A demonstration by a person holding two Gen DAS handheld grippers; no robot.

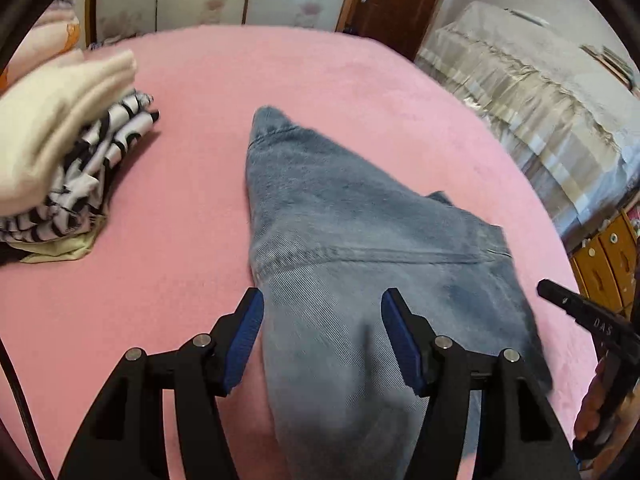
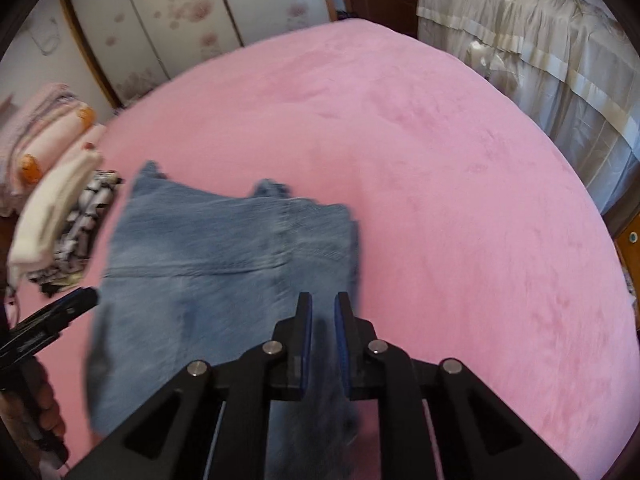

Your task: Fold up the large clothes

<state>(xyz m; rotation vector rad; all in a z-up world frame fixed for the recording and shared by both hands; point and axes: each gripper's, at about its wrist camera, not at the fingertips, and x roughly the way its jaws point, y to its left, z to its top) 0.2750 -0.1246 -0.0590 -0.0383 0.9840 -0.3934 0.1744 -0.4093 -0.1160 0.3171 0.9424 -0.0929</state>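
While the jeans (image 1: 352,264) lie partly folded across the middle of the pink bed cover (image 1: 192,272), the step in hand looks like taking up the near edge of the denim so it can be carried over for the next fold. To do that well, both grips should sit level with each other on the same edge, so the cloth rises flat and does not twist; the far, narrow end should stay down on the cover as an anchor. The lift should be kept low and even, because heavy denim drags and can pull the earlier fold apart. The finished fold should also stay clear of the pile of folded clothes (image 1: 60,152) at the left of the bed.

Both tools point steeply down at the cover from the near side, side by side. The left gripper (image 1: 322,340) straddles the near part of the jeans, its jaws released and standing wide, the blue pads (image 1: 248,340) apart from the cloth that bulges up between them. The right gripper (image 2: 323,340) is at the right-hand near corner of the jeans, its jaws nearly together and pinching a bunch of denim that hangs blurred between them. A hand (image 1: 592,408) shows at the edge of the left view.
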